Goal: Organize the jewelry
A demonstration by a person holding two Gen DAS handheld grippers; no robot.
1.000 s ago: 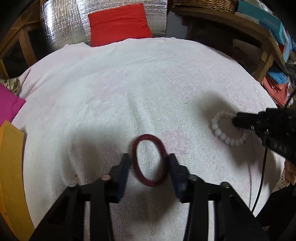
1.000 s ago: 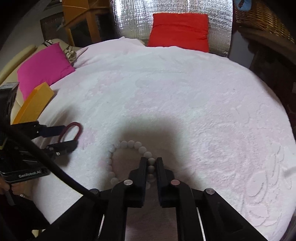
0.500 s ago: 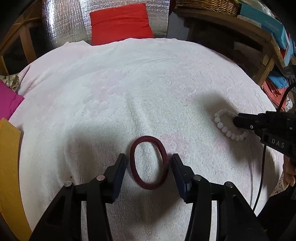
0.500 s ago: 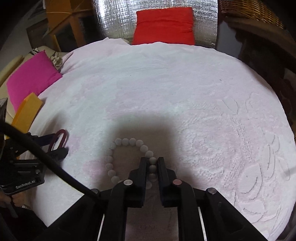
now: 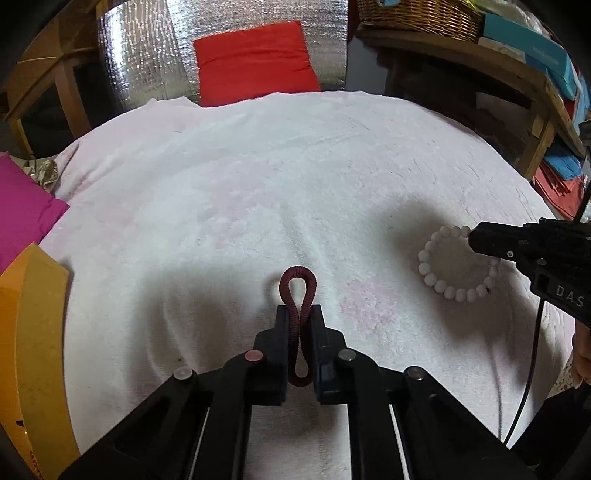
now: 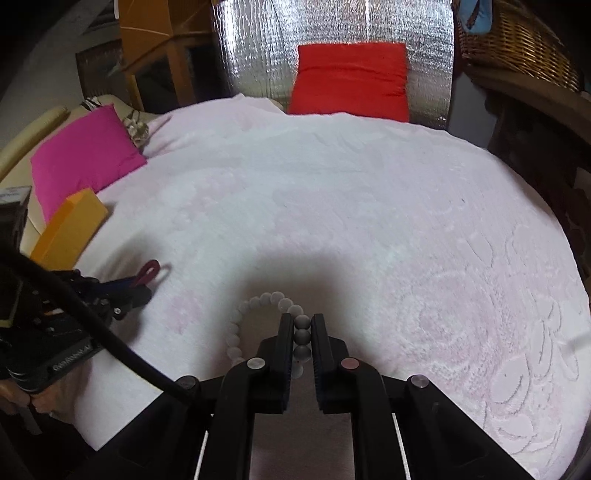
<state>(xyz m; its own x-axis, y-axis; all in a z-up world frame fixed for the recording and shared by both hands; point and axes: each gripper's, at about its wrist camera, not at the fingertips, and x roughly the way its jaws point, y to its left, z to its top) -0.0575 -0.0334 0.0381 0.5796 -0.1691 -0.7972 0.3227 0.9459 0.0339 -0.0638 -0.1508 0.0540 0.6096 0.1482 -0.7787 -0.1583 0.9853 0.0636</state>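
- We work over a white towel (image 5: 258,192) spread on a round surface that we cannot identify beneath it; a wicker basket (image 5: 417,14) sits on the shelf behind, its contents hidden from us.
- Our right gripper (image 6: 299,321) has its jaws narrowed onto a few beads of the white bead bracelet (image 5: 443,284), whose remaining loop lies on the towel.
- Our left gripper (image 5: 298,312) has its jaws squeezed on the dark red ring bracelet (image 5: 297,284), pinching it into a figure-eight with one loop poking forward.
- We judge the round beads could roll out of the grip on lifting, and the squashed red band could spring free.
- No jewelry container is visible to us.
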